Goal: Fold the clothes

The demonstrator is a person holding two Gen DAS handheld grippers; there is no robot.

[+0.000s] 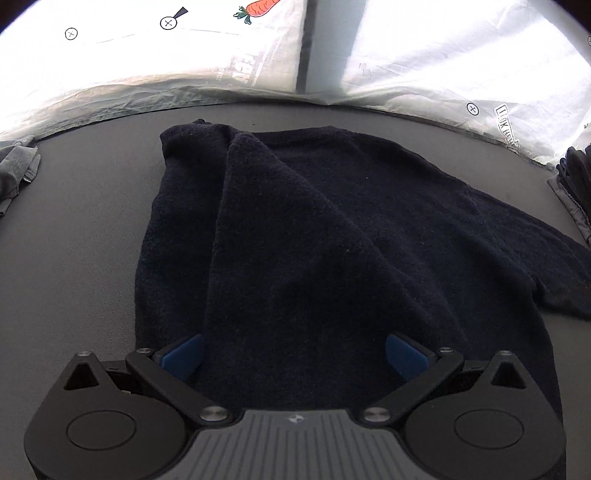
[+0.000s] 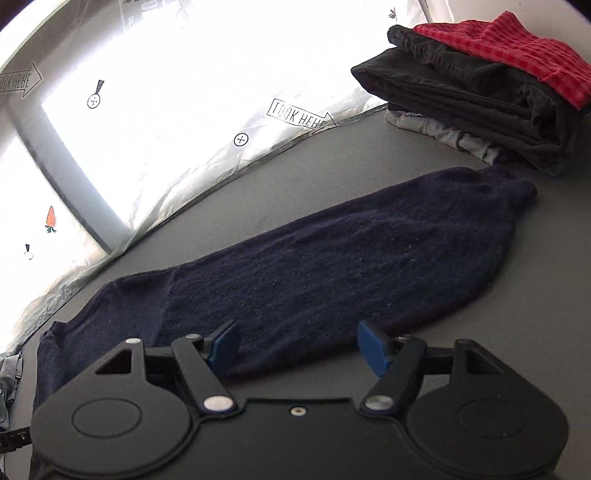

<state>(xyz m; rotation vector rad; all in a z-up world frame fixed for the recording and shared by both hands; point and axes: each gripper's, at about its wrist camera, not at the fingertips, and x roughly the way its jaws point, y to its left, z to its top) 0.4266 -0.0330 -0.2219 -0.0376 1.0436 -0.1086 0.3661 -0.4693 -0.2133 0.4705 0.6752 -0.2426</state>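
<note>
In the left wrist view the left gripper (image 1: 293,354) fills the bottom edge, a black hinged frame with a ribbed grey plate, its blue pads (image 1: 183,356) spread wide and holding nothing, hanging just over the near edge of the jumper (image 1: 314,240). The jumper is dark navy with a fuzzy, towel-like nap; it lies on the smooth matte grey table (image 1: 74,258), with one flap folded over in a long ridge that runs away from the camera and a part trailing off to the right. A crumpled grey cloth (image 1: 16,166) sits at the table's left edge, and dark cloth shows at the right edge, too cut off to tell more. Behind the table hangs a creased, shiny white sheet (image 1: 424,55) printed with crossed circles and an orange carrot (image 1: 258,8). In the right wrist view the right gripper (image 2: 297,349), all black with blue pads (image 2: 373,347), also stands wide apart and empty, its left pad over the jumper's (image 2: 314,266) near edge and its right pad over bare table (image 2: 480,314). From here the jumper stretches as a long flat band toward the far right, where its end lies just beside a stack (image 2: 480,92) of folded clothes: grey at the bottom, black in the middle, red check on top.
</note>
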